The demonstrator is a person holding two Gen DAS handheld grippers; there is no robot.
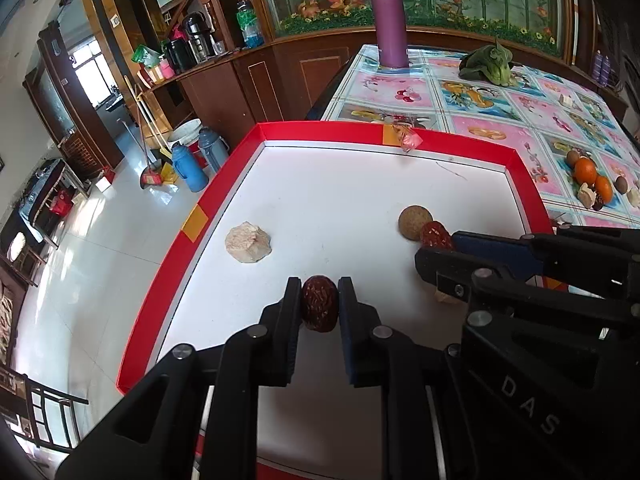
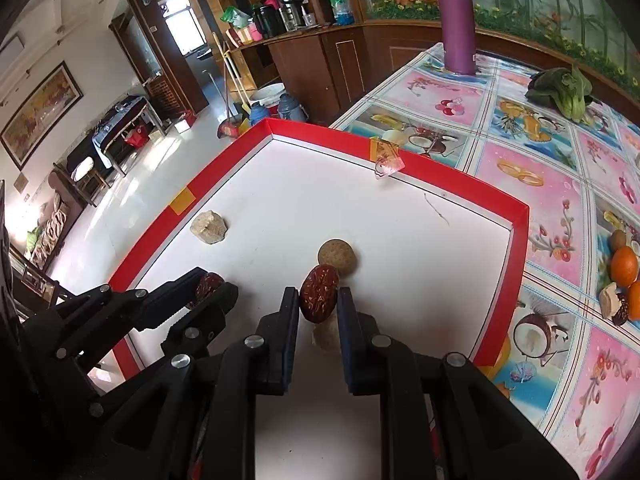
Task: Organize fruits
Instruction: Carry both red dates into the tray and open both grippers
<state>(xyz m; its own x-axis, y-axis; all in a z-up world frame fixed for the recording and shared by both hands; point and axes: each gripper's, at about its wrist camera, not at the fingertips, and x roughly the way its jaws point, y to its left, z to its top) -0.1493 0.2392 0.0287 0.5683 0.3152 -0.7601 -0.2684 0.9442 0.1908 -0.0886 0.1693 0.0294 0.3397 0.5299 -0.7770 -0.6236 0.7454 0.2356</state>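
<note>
Left gripper [image 1: 320,304]: pinching date [image 1: 319,303] above tray [image 1: 160,280]. Right gripper [image 2: 319,300]: pinching second date [image 2: 319,293]. Left in tray: tan ball [image 1: 415,222], pale chunk [image 1: 248,242]. Sorted pile [image 1: 592,184] on tablecloth. Roughly midway.

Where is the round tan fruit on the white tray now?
The round tan fruit lies on the white tray, just beyond the red date in the right gripper.

Two wrinkled red dates [image 1: 319,304] [image 2: 319,293] sit pinched upright above the white tray [image 1: 360,184].
</note>
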